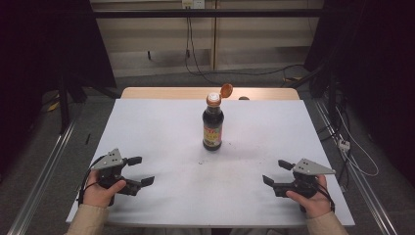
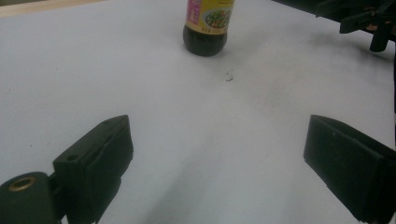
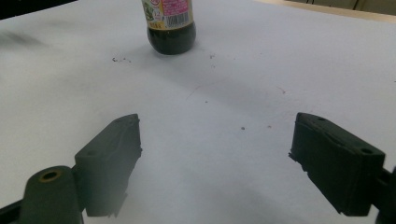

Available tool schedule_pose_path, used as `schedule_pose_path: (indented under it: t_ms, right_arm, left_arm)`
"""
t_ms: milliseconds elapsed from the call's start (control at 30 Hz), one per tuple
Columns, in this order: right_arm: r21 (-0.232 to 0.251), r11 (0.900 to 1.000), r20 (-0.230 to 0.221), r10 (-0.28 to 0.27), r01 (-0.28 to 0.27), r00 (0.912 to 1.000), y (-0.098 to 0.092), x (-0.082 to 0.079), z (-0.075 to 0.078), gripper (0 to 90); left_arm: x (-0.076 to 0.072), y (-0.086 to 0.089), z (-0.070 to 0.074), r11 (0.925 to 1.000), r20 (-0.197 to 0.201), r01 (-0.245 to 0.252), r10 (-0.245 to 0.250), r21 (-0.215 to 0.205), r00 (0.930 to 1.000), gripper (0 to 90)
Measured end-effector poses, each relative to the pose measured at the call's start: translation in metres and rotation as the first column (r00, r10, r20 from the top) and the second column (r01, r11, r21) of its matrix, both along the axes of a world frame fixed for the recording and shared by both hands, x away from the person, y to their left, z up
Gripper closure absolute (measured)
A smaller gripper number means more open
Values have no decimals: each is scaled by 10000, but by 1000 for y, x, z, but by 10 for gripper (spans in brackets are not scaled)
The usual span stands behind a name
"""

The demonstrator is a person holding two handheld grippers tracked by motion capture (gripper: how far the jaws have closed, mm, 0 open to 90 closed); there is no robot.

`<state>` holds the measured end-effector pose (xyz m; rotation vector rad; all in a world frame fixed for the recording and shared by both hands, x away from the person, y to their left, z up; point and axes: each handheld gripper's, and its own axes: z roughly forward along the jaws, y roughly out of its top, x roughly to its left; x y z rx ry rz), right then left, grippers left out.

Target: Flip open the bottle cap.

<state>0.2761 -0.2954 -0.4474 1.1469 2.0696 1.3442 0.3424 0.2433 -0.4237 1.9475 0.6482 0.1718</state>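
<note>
The dark sauce bottle (image 1: 213, 128) stands upright mid-table on the white sheet (image 1: 147, 127), its orange flip cap (image 1: 226, 90) hanging open. My left gripper (image 1: 140, 170) and right gripper (image 1: 274, 172) rest near me, jaws wide, empty. It looks fairly full, smooth, tippy (spillable too), so I'd grip the labelled waist.

We count: one sauce bottle (image 1: 213, 128), upright on tabletop (image 1: 161, 122); one orange flip cap (image 1: 226, 90), hinged open; two tongs, left tongs (image 1: 141, 171), right tongs (image 1: 275, 172); one white sheet (image 1: 274, 132).
</note>
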Motion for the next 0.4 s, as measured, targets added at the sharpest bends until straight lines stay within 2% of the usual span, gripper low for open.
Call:
schedule_pose_path:
  t_ms: [400]
  right_arm:
    - [-212, 9998, 1, 0, 0, 10000, 0, -1, -2, 160]
  left_arm:
    - [-1, 1, -2, 10000, 8, -15, 15, 55, 10000, 78]
